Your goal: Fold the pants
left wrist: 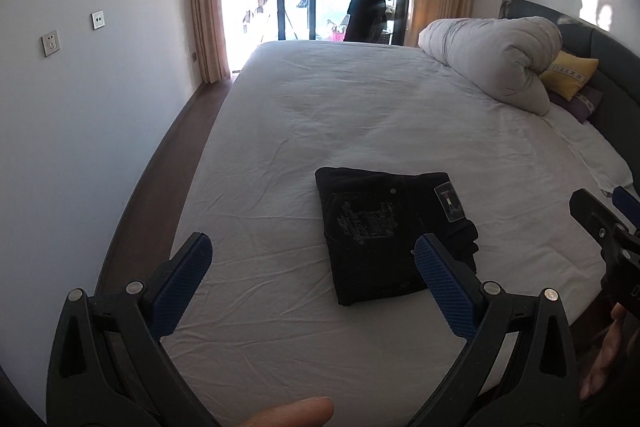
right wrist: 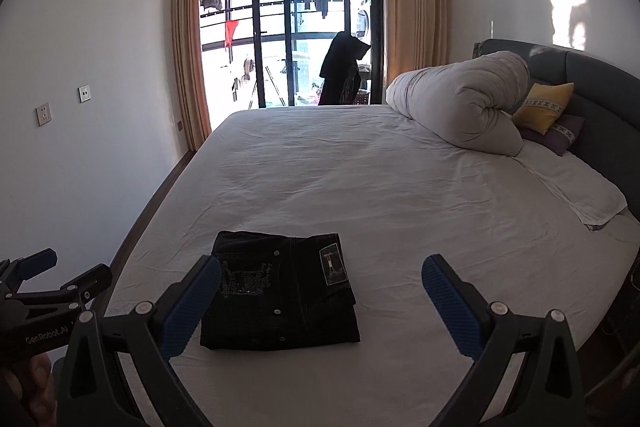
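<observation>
The black pants (left wrist: 390, 233) lie folded into a compact rectangle on the white bed sheet (left wrist: 340, 115), back pocket embroidery and label patch facing up. They also show in the right wrist view (right wrist: 280, 291). My left gripper (left wrist: 312, 255) is open and empty, held above the sheet just short of the pants; its right finger overlaps the pants' near right corner in view. My right gripper (right wrist: 320, 275) is open and empty, held above the bed with the pants between and just beyond its fingers. Each gripper shows at the edge of the other's view.
A rolled grey duvet (right wrist: 460, 99) lies at the bed's far right by a yellow pillow (right wrist: 542, 107) and dark headboard (right wrist: 600, 99). A folded white cloth (right wrist: 576, 187) lies by the right edge. White wall and floor strip run along the left. Balcony doors (right wrist: 288, 23) are beyond.
</observation>
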